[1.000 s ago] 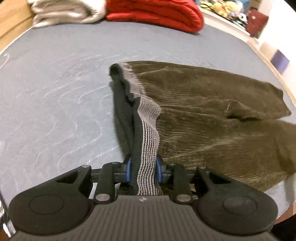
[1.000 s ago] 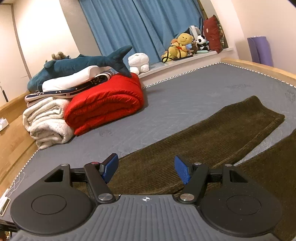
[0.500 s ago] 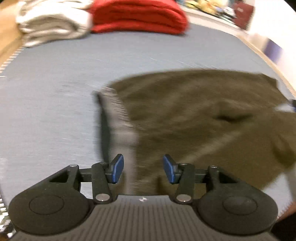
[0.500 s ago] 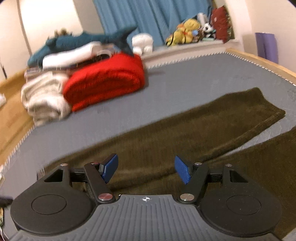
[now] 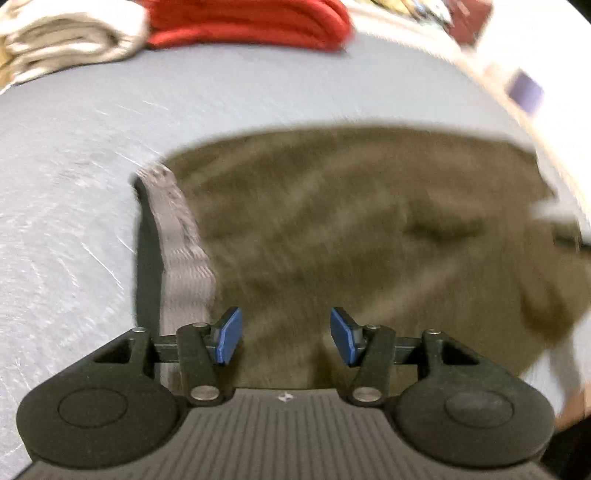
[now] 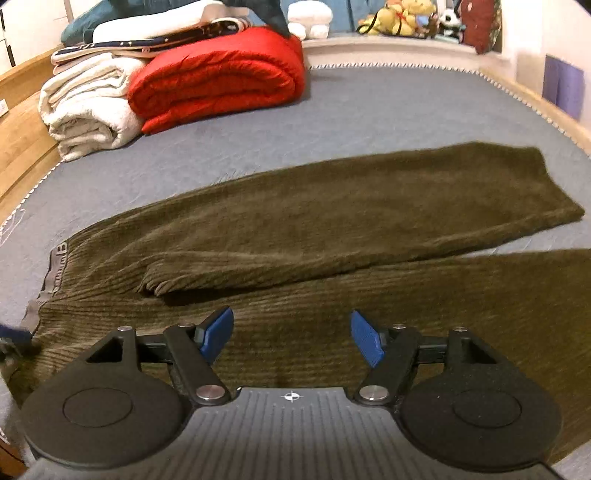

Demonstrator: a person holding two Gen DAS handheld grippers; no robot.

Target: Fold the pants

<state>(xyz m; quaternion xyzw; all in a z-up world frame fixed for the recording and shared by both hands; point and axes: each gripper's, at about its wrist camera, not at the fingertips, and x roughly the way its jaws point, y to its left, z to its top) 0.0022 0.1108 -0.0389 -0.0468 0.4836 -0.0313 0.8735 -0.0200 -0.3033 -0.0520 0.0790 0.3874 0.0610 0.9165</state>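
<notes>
Nearest in the left wrist view, the left gripper (image 5: pixel 286 338) has its jaws apart and opening, with nothing pinched between the two blue pads; brown cloth lies below the gap. Just left of those jaws runs the grey waistband (image 5: pixel 181 236) of the one pair of pants (image 5: pixel 351 229), spread flat on the bed (image 5: pixel 74 155); this view is blurred.

In the right wrist view, the right gripper (image 6: pixel 291 338) hangs over the pants (image 6: pixel 332 229) with its jaws wide apart and empty. Directly beyond them lie the two legs: the nearer one passes under the jaws and off to the right, the farther one stretches to the right, its cuff well apart from the jaws.

Farther off, to the left of the jaws, sit one red blanket (image 6: pixel 221 77) and one cream blanket (image 6: pixel 88 107), touching, with more folded bedding stacked on top. Along the far ledge sit several soft toys (image 6: pixel 402 16).
</notes>
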